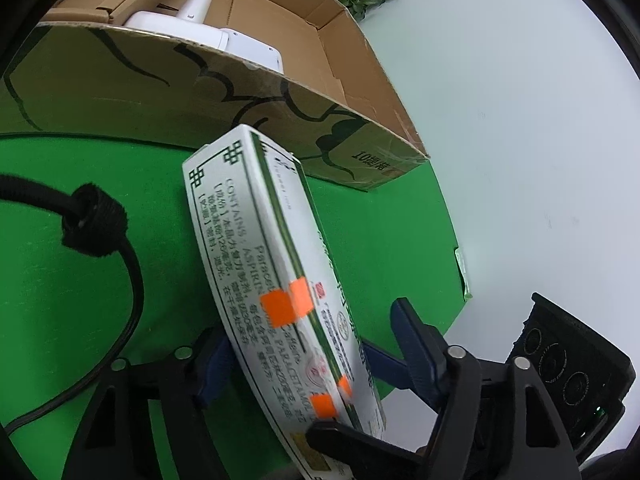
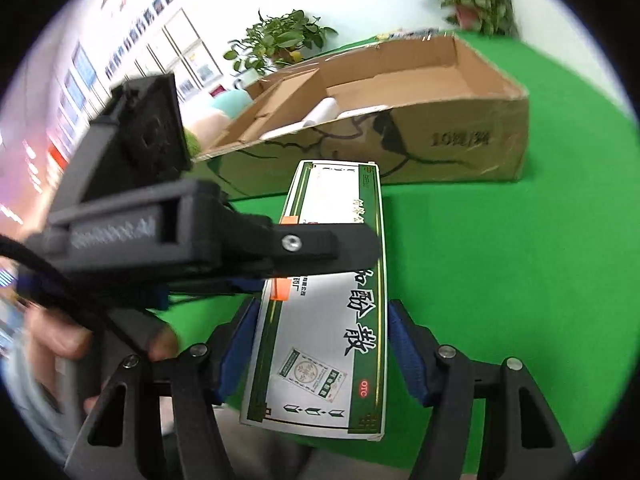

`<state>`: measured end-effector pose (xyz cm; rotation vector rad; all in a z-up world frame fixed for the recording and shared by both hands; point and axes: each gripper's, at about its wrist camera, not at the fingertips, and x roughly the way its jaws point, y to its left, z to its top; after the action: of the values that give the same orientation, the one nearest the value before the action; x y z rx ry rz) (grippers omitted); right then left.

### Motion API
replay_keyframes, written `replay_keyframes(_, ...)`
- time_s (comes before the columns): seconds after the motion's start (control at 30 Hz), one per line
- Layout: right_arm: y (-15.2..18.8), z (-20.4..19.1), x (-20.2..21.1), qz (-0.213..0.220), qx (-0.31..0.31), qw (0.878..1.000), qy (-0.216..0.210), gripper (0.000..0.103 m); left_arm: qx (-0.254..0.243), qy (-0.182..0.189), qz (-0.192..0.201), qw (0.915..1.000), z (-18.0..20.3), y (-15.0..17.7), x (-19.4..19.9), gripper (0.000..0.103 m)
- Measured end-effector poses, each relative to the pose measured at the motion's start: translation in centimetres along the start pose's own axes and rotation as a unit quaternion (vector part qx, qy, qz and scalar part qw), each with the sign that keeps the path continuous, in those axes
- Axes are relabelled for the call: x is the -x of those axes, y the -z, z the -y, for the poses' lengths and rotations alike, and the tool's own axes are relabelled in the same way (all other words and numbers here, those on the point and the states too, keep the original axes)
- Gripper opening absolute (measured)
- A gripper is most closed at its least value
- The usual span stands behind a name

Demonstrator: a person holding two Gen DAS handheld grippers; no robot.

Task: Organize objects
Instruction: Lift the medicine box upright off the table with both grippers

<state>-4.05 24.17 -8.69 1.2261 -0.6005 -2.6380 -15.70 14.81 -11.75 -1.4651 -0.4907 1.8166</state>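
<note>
A flat white and green medicine box lies on the green table, its near end past the table's edge. My left gripper straddles it from the side. Its left pad rests on the box and a clear gap remains at the right finger, so it is open. In the right wrist view one of its black fingers crosses over the box's top face. My right gripper has its pads on the box's two long edges, shut on it. One right finger shows low in the left wrist view.
An open cardboard box stands just behind the medicine box with a white appliance inside. Potted plants stand behind it. A black cable hangs on the left. A person's hand holds the left gripper.
</note>
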Motion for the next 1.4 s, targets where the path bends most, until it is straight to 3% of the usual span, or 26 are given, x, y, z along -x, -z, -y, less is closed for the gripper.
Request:
replay_keyframes(0.13,0.3,-0.1,0.4,0.001,0.001,1.0,0.002,0.063,-0.003,-0.013,0.002,0.9999,0.1,0.0,-0.2,0.05)
replay_keyframes(0.37,-0.3,-1.0,0.5,0.006,0.019,1.0,0.018,0.063,-0.017,-0.005,0.024,0.9995,1.5,0.3,1.5,0.04)
replay_keyframes(0.93,-4.0,-5.5,3.2,0.099,0.092,0.991,0.015,0.062,-0.068,0.008,0.11,0.9915,5.3,-2.5,7.8,0.038)
replay_keyframes(1.13,-6.1,-6.6,3.4,0.119,0.109,0.987,0.002,0.062,-0.09,-0.003,0.132,0.9872,9.3,-5.3,10.2,0.037)
replay_keyframes(1.17,-6.6,-6.6,3.5,0.124,0.11,0.986,-0.001,0.062,-0.099,-0.006,0.135,0.9858,10.0,-4.2,11.6,0.037)
replay_keyframes(1.4,-11.2,-6.2,4.5,0.172,0.11,0.979,-0.001,0.062,-0.157,-0.009,0.154,0.9754,14.4,-6.9,15.9,0.037)
